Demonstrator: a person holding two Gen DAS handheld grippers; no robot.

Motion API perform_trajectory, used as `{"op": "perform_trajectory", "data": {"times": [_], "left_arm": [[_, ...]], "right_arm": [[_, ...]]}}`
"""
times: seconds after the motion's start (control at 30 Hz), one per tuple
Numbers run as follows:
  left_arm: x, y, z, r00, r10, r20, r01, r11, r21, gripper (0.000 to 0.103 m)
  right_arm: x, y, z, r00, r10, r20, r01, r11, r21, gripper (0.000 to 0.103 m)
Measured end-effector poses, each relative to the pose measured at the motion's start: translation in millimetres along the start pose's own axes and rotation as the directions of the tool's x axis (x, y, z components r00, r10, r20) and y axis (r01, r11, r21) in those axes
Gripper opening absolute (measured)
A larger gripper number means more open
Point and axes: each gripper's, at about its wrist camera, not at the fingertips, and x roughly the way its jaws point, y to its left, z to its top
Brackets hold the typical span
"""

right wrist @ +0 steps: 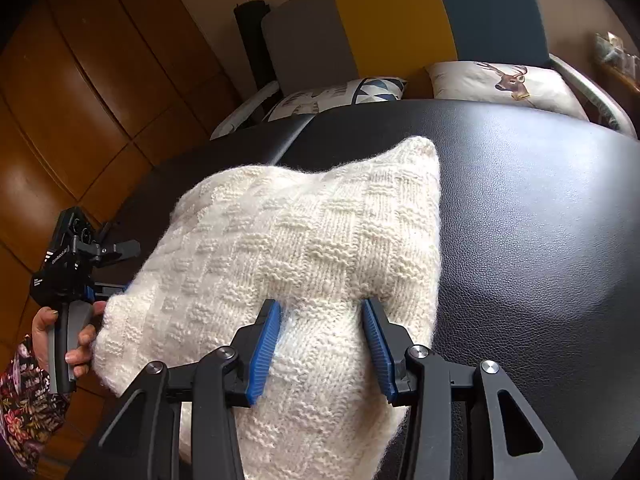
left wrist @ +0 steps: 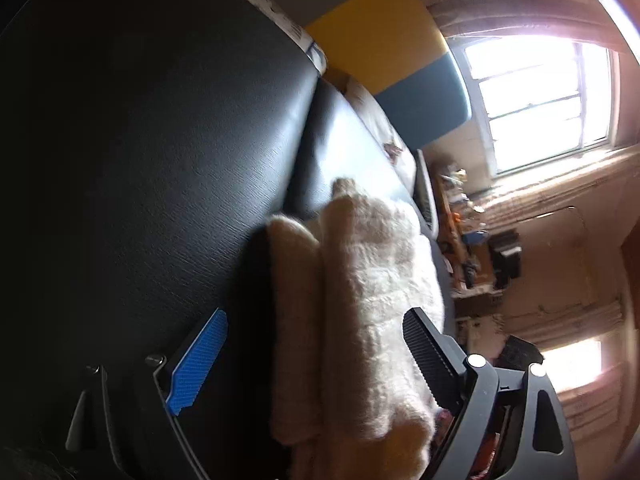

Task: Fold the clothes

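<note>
On a black, grained leatherette surface (right wrist: 540,240) lies a cream knitted garment (right wrist: 304,240) — a thick, fuzzy wool piece worked in a basket-weave block pattern, already doubled into a rough rectangle with one far corner standing up in a soft point. Right gripper (right wrist: 322,344): jaws spread wide, ribbed blue pads to either side of the near edge of the knit, which bulges between them; whether the pads press the wool cannot be told. Left gripper (left wrist: 316,364): jaws likewise wide apart, one blue textured pad and one black ribbed pad flanking the stacked folded layers seen edge-on. In the right wrist view this tool appears at the left side of the garment, held by a hand (right wrist: 66,332) emerging from a dark floral sleeve (right wrist: 24,400). Beyond the surface — a headboard (right wrist: 400,20) panelled in grey, mustard and teal, with two printed cushions (right wrist: 504,80) at its foot, one bearing a stag. Glossy brown wood panels (right wrist: 80,92) stand at left.
</note>
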Motion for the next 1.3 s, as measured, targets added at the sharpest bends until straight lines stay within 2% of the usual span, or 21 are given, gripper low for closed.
{"op": "perform_trajectory", "data": {"times": [0.2, 0.53, 0.57, 0.6, 0.63, 0.7, 0.87, 1.03, 1.1, 1.13, 1.2, 1.27, 1.3], "left_arm": [[19, 1, 6, 0.993, -0.098, -0.068, 0.097, 0.995, -0.017, 0.09], [40, -3, 15, 0.961, -0.256, -0.1, 0.255, 0.967, -0.024, 0.09], [40, -3, 15, 0.961, -0.254, -0.105, 0.254, 0.967, -0.02, 0.089], [41, -2, 16, 0.962, -0.248, -0.111, 0.248, 0.969, -0.015, 0.083], [43, -3, 18, 0.97, -0.213, -0.122, 0.214, 0.977, -0.005, 0.078], [47, -1, 22, 0.981, -0.126, -0.149, 0.131, 0.991, 0.023, 0.06], [54, -2, 26, 0.971, -0.148, -0.186, 0.152, 0.988, 0.009, 0.061], [60, 2, 31, 0.946, -0.278, -0.165, 0.268, 0.96, -0.082, 0.065], [67, 0, 32, 0.937, -0.298, -0.181, 0.289, 0.955, -0.072, 0.065], [70, -2, 33, 0.935, -0.297, -0.192, 0.291, 0.955, -0.059, 0.065], [71, -5, 36, 0.948, -0.233, -0.216, 0.237, 0.971, -0.007, 0.056], [69, -5, 40, 0.957, -0.199, -0.211, 0.206, 0.978, 0.014, 0.055], [70, -4, 40, 0.956, -0.205, -0.211, 0.212, 0.977, 0.008, 0.055]], "right_arm": [[0, 0, 0, 1.0, -0.003, 0.003, 0.003, 1.0, 0.005, 0.045], [1, -2, -2, 1.0, 0.006, 0.005, -0.007, 1.0, 0.015, 0.045], [1, -2, -2, 1.0, 0.008, 0.005, -0.008, 1.0, 0.016, 0.045], [1, -2, -2, 1.0, 0.009, 0.006, -0.01, 1.0, 0.018, 0.045], [1, -3, -2, 1.0, 0.011, 0.006, -0.011, 1.0, 0.02, 0.045], [1, -3, -2, 1.0, 0.012, 0.006, -0.012, 1.0, 0.021, 0.045], [3, -2, -2, 1.0, 0.011, 0.008, -0.011, 1.0, 0.027, 0.045], [3, -2, -3, 1.0, 0.007, 0.007, -0.007, 1.0, 0.029, 0.046], [4, -1, -3, 1.0, 0.006, 0.005, -0.006, 1.0, 0.03, 0.046], [4, -1, -3, 1.0, 0.007, 0.004, -0.007, 1.0, 0.03, 0.046], [4, -1, -3, 1.0, 0.012, 0.001, -0.012, 0.999, 0.031, 0.046], [3, -2, -3, 1.0, 0.018, -0.001, -0.018, 0.999, 0.032, 0.046], [4, -2, -3, 1.0, 0.018, 0.0, -0.018, 0.999, 0.033, 0.046]]}}
